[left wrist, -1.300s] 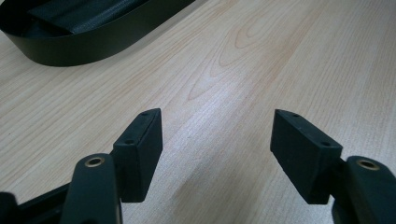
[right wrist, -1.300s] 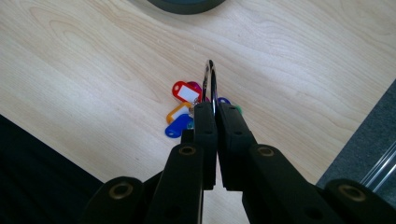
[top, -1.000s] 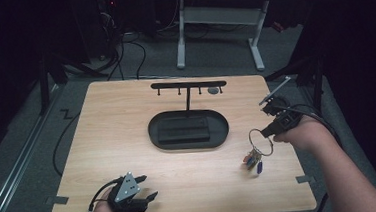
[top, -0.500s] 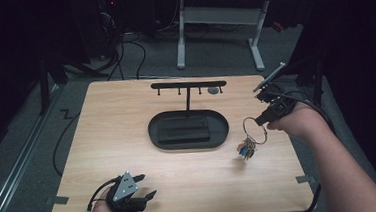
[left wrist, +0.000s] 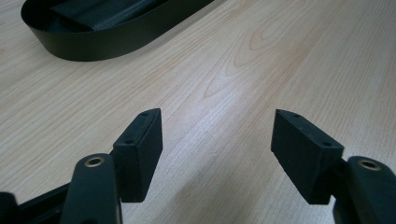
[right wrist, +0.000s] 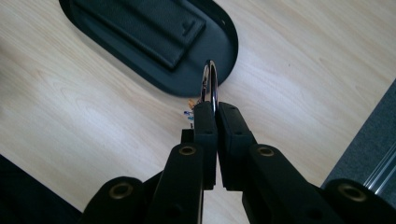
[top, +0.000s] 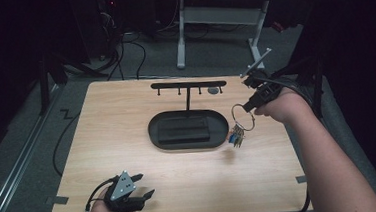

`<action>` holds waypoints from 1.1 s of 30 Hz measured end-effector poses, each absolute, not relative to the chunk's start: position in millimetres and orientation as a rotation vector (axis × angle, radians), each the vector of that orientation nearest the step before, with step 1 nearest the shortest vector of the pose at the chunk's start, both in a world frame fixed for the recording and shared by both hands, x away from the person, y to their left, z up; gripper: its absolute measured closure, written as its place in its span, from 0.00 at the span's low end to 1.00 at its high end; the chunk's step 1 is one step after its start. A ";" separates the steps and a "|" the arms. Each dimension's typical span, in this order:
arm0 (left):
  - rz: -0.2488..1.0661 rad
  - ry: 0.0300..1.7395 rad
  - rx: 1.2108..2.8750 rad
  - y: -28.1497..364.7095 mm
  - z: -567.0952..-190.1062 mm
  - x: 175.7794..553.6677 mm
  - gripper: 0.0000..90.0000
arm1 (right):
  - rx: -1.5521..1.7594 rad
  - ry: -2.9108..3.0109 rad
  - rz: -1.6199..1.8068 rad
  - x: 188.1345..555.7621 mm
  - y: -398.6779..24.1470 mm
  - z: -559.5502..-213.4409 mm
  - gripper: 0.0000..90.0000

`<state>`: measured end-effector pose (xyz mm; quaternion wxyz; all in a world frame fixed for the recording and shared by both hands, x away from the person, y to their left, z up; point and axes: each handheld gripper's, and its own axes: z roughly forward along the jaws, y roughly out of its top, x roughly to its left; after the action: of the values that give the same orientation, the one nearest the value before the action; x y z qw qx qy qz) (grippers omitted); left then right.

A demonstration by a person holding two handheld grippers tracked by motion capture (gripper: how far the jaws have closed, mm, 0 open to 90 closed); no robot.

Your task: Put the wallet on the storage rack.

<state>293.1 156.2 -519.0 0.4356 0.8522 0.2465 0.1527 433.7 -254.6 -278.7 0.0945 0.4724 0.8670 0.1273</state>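
Right tongs (top: 250, 104) clamp a key ring (top: 242, 116) beside the hook stand (top: 188, 85) (hanging likely next); left tongs (top: 140, 185) rest apart on the tabletop (top: 127, 120).

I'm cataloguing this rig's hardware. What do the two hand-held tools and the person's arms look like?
Both tools are black, with blocky rectangular fingertips and brass-coloured pivot pins. The left tool carries a grey three-cornered plate and trails a black cable. The right tool has a thin grey rod. Both forearms are bare, without sleeves.
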 end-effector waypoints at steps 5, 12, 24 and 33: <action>0.387 0.626 2.113 161.3 -518.4 291.6 0.38 | 1.413 2.564 0.394 451.1 -243.2 -275.2 0.98; 0.389 0.634 2.112 163.9 -518.7 292.0 0.38 | 1.387 2.576 0.431 476.4 -232.6 -276.9 0.98; 0.390 0.630 2.124 164.2 -519.8 290.0 0.38 | 1.423 2.567 0.485 515.4 -228.3 -297.8 0.98; 0.388 0.637 2.123 164.9 -520.3 290.0 0.39 | 1.453 2.563 0.474 529.4 -230.9 -310.1 0.97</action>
<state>290.0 164.9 -520.3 0.4309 0.8513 0.2555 0.1558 529.4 -230.9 -310.1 0.0785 0.4855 0.8561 0.1585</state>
